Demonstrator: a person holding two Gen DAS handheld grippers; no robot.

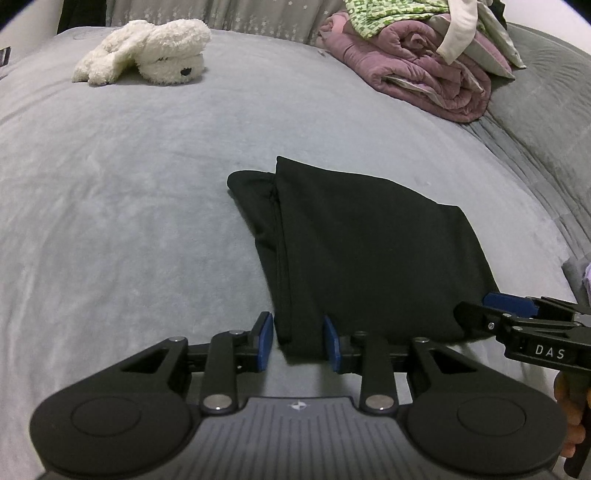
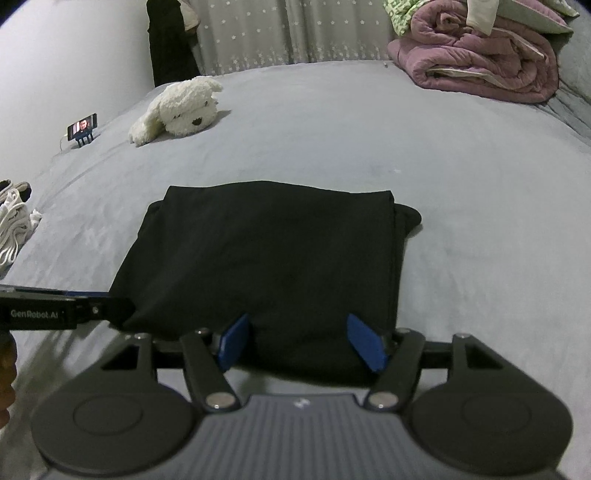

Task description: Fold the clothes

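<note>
Both hand-held grippers sit at the near edge of a folded black garment (image 2: 266,258) that lies flat on a grey bedspread (image 1: 129,184). Left gripper (image 1: 297,341) straddles the garment's near left corner, its blue pads (image 1: 265,332) standing apart on either side of the cloth with gaps showing, so it is released rather than clamped. Right gripper (image 2: 301,341) has its blue pads (image 2: 364,341) spread wider, splayed over the near hem in the right wrist view; the fabric lies between them but they do not press on it, so it too is released. In the left wrist view the right gripper (image 1: 480,314) enters at about 3 o'clock of the garment's near edge, and a hand (image 1: 570,424) grips its handle.

The garment is folded into a rough rectangle, with a lower layer peeking out along one side.

Beyond it, at about 11 o'clock in the right wrist view, a white plush dog (image 2: 181,109) lies on its side. At 1 o'clock a rolled mauve quilt (image 2: 480,62) is piled with green-patterned cloth (image 2: 400,14). At 10 o'clock a small phone on a stand (image 2: 83,127) shows a lit screen, and at 9 o'clock white clothing (image 2: 14,225) lies bunched at the bed's edge. A star-patterned curtain (image 2: 258,33) hangs behind the bed.
</note>
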